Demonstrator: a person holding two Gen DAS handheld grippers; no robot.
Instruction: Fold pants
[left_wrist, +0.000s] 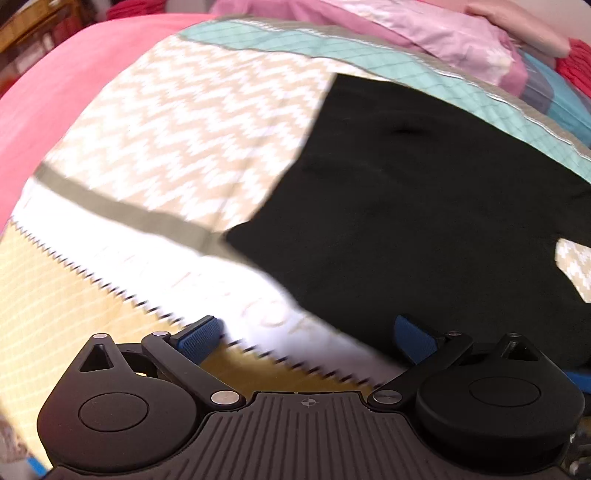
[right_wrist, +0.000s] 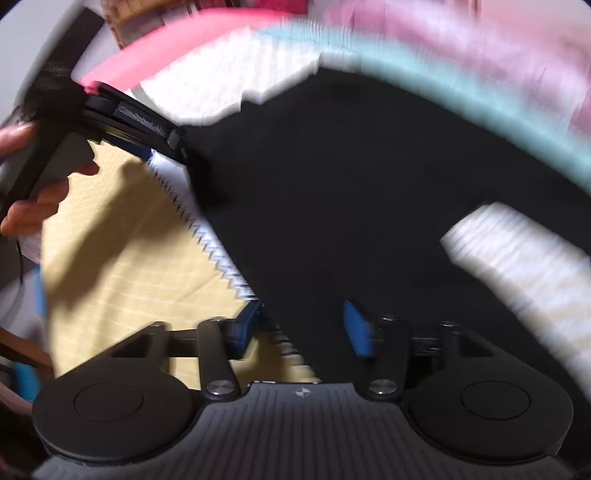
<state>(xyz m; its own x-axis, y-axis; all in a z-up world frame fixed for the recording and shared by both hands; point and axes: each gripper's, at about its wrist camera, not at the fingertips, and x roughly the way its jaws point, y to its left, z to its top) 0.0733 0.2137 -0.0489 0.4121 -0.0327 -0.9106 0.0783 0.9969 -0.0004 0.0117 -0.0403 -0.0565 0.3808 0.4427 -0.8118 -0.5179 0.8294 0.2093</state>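
Note:
Black pants (left_wrist: 424, 192) lie spread on a patterned bedspread (left_wrist: 177, 147). In the left wrist view my left gripper (left_wrist: 308, 338) is open, its blue pads just above the pants' near edge and the white zigzag band, holding nothing. In the right wrist view the pants (right_wrist: 351, 192) fill the middle. My right gripper (right_wrist: 299, 328) is open, its jaws straddling the pants' near edge. The left gripper (right_wrist: 177, 144) shows there at the upper left, held by a hand, its tip at the pants' left edge. The right view is motion blurred.
The bedspread has beige zigzag, yellow (left_wrist: 55, 295), white and teal (left_wrist: 295, 40) panels. A pink sheet (left_wrist: 74, 66) lies at the far left. Pink and red clothes (left_wrist: 443, 29) are piled behind the pants. A hand (right_wrist: 33, 206) grips the left tool.

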